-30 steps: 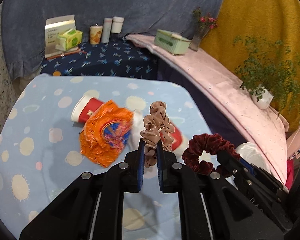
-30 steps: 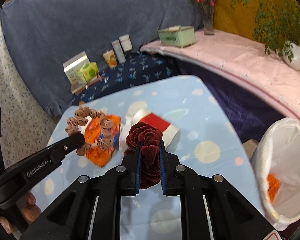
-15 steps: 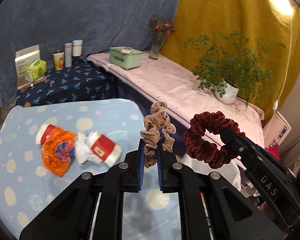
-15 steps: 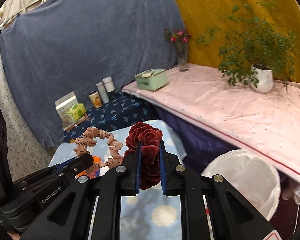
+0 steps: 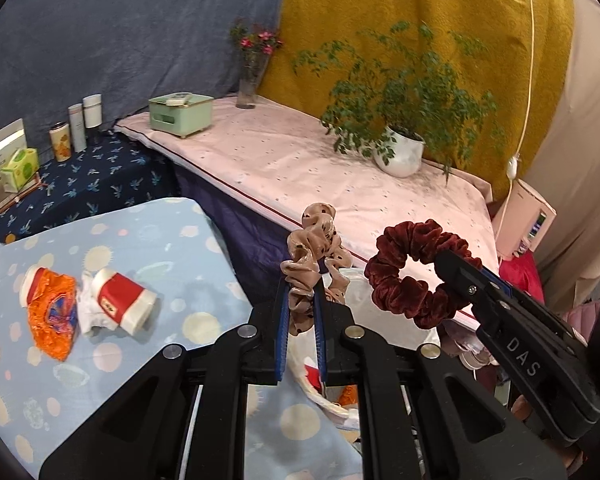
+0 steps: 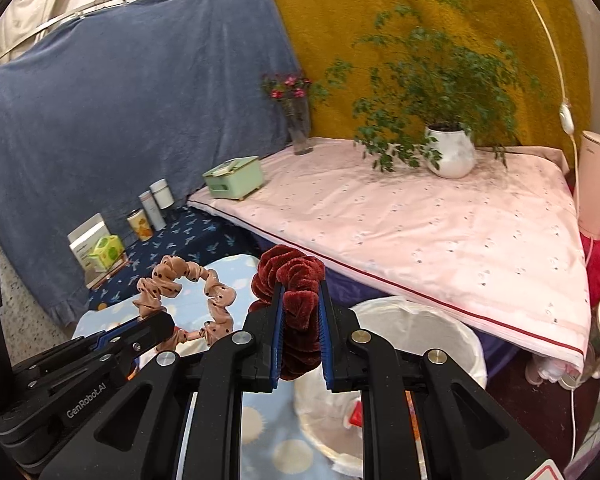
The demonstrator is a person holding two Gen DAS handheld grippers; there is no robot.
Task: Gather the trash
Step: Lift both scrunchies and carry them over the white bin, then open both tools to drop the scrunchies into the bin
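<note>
Right wrist view, left to right: left tool (image 6: 162, 322) nearly shut, pinching tan scrunchie (image 6: 186, 300); right tool (image 6: 300, 344) likewise clamped on maroon scrunchie (image 6: 290, 280). Lined bin (image 6: 416, 320) sits directly below and ahead, nearer the right tool.

Left hand-held gripper (image 5: 301, 312): jaws nearly closed, clamped on a tan scrunchie (image 5: 314, 248), pointing forward and down. Right hand-held gripper (image 6: 300, 312): jaws nearly closed, clamped on a red scrunchie (image 6: 290, 276), same downward tilt. The two sit side by side, the right at the left's 3 o'clock. Fingertips (image 5: 520, 410) show beneath the right gripper's body.
</note>
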